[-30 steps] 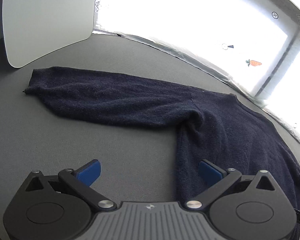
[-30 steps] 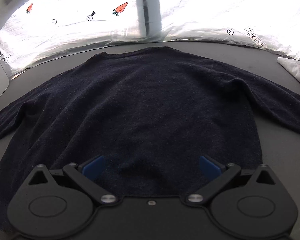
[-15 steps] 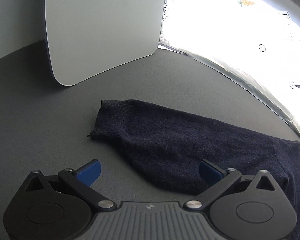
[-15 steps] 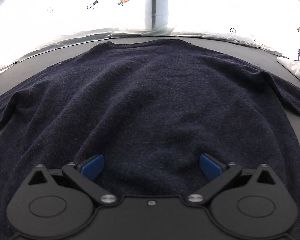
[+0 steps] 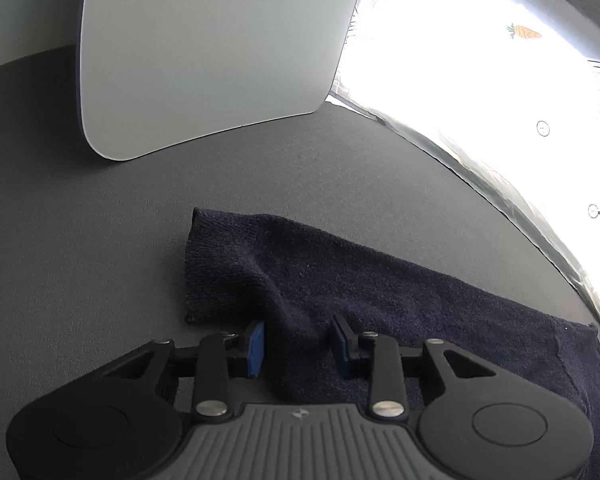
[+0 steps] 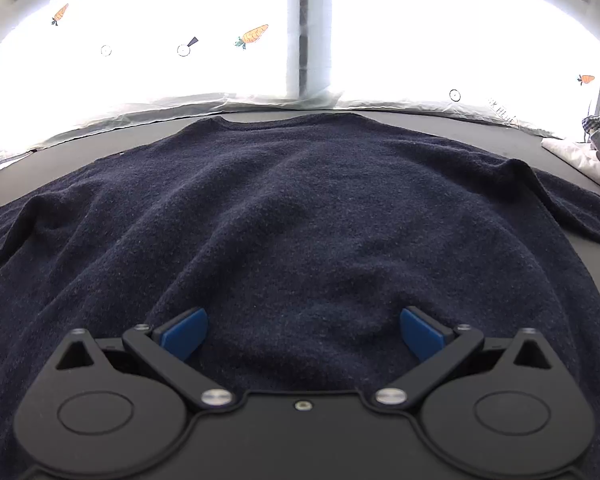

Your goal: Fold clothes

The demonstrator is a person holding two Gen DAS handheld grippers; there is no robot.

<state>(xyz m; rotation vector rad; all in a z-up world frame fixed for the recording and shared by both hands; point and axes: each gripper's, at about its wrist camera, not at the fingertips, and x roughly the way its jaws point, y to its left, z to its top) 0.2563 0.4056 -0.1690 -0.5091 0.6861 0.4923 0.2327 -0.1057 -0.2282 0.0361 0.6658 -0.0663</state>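
We see a dark navy knitted sweater (image 6: pixel 300 220) spread flat on a dark grey felt-like tabletop (image 5: pixel 100 220), its neckline toward the bright window and its hem toward us. In the right wrist view its body fills most of the frame, with one sleeve running off to the left edge and the other off to the right.

In the left wrist view we look along the left sleeve (image 5: pixel 340 280), which lies stretched across the tabletop with its ribbed cuff (image 5: pixel 208 256) at the far left end. Our left gripper (image 5: pixel 298 346) sits low over the sleeve just behind the cuff; its blue-padded fingers (image 5: pixel 256 348) are drawn partway in, with a raised ridge of the knit standing between them. A gap shows on each side of that ridge, so we cannot tell whether the pads are pressing the fabric yet.

Our right gripper (image 6: pixel 302 334) hovers over the lower middle of the sweater's body, its blue pads spread wide apart and holding nothing.

A pale grey rounded panel (image 5: pixel 220 48) stands upright on the tabletop beyond the cuff. Translucent white sheeting printed with small orange carrots (image 6: pixel 252 36) covers the window behind, and a heap of folded pale fabric (image 6: pixel 584 160) lies at the far right edge of the tabletop
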